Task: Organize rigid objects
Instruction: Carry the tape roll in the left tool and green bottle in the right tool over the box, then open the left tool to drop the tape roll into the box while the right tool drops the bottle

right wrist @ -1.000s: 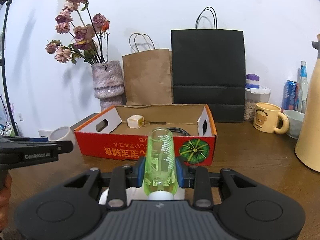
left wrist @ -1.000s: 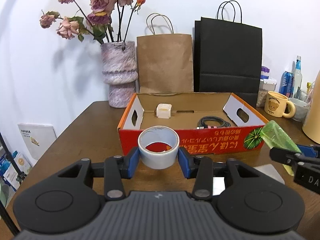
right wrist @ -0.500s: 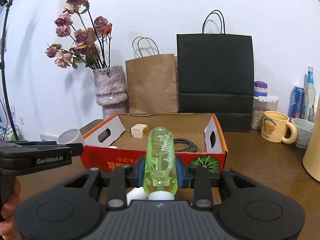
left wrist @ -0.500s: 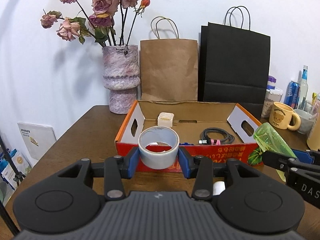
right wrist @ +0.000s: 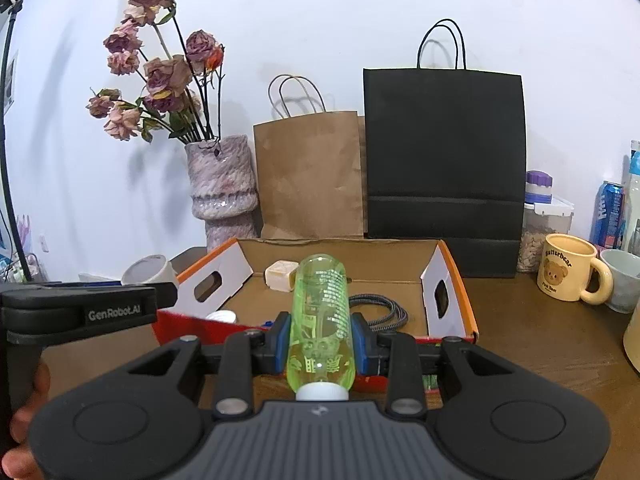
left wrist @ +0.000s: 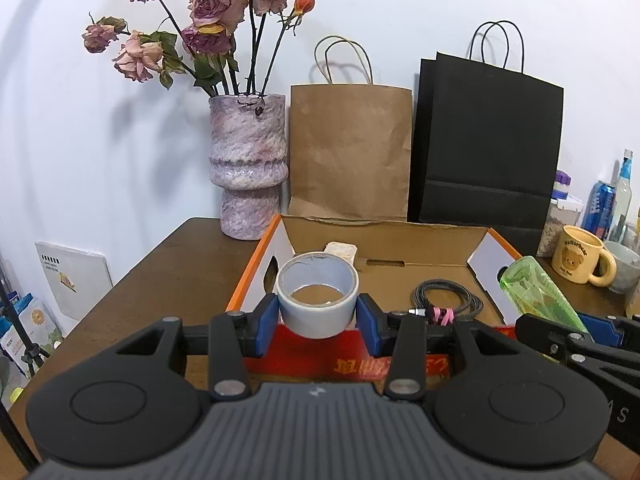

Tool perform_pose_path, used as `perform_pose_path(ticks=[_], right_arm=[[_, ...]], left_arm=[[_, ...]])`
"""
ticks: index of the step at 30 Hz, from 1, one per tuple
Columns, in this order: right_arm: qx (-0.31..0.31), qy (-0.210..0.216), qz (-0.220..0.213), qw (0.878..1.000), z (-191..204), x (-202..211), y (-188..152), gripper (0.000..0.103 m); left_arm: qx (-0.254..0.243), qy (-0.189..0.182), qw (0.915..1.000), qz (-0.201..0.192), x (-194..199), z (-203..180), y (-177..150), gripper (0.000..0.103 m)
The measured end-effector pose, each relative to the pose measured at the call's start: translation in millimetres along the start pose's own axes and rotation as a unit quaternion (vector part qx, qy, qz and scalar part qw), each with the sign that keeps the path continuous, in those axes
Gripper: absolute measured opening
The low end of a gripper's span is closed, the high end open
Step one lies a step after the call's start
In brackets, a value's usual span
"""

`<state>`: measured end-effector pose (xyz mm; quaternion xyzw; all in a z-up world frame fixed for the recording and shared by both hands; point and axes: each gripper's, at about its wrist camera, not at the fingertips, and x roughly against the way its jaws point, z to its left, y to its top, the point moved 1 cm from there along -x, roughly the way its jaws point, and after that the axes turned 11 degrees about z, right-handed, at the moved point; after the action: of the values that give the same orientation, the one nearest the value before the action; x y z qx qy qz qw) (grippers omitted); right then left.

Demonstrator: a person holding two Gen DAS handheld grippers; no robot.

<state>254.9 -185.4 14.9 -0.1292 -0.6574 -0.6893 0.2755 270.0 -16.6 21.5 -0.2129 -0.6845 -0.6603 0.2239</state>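
A roll of pale tape (left wrist: 317, 300) is sitting clamped between the blue pads of the left gripper (left wrist: 317, 322), hanging above the near left part of the open cardboard box (left wrist: 400, 240), while a green transparent bottle (right wrist: 321, 320) with a white cap is lying pinched lengthwise in the right gripper (right wrist: 320, 344) over the box's red front wall. Inside the box a small cream cube (right wrist: 281, 275) and a coiled cable (left wrist: 446, 300) are resting on the floor. Behind it a vase of dried roses (left wrist: 248, 172), a brown paper bag (left wrist: 350, 152) and a black paper bag (left wrist: 486, 152) are standing against the wall, with a yellow bear mug (right wrist: 568, 274) off to the right on the wooden table (right wrist: 540, 340).
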Motion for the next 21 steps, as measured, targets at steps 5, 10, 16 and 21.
perform_pose_path(ticks=[5,10,16,21], right_arm=[[0.000,0.001,-0.001,1.000,-1,-9,7,0.030],[-0.003,0.001,-0.001,1.000,-4,-18,13,0.030],[-0.007,0.001,-0.003,1.000,-8,-32,24,0.030],[-0.008,0.000,-0.003,1.000,-10,-41,29,0.030]], left_arm=[[0.001,0.002,1.0000,-0.002,-10,-3,8,0.043],[0.003,0.005,1.0000,-0.006,-18,-6,15,0.043],[0.004,0.008,0.9999,-0.006,-30,-7,22,0.043],[0.002,0.011,0.9999,-0.004,-43,-11,28,0.043]])
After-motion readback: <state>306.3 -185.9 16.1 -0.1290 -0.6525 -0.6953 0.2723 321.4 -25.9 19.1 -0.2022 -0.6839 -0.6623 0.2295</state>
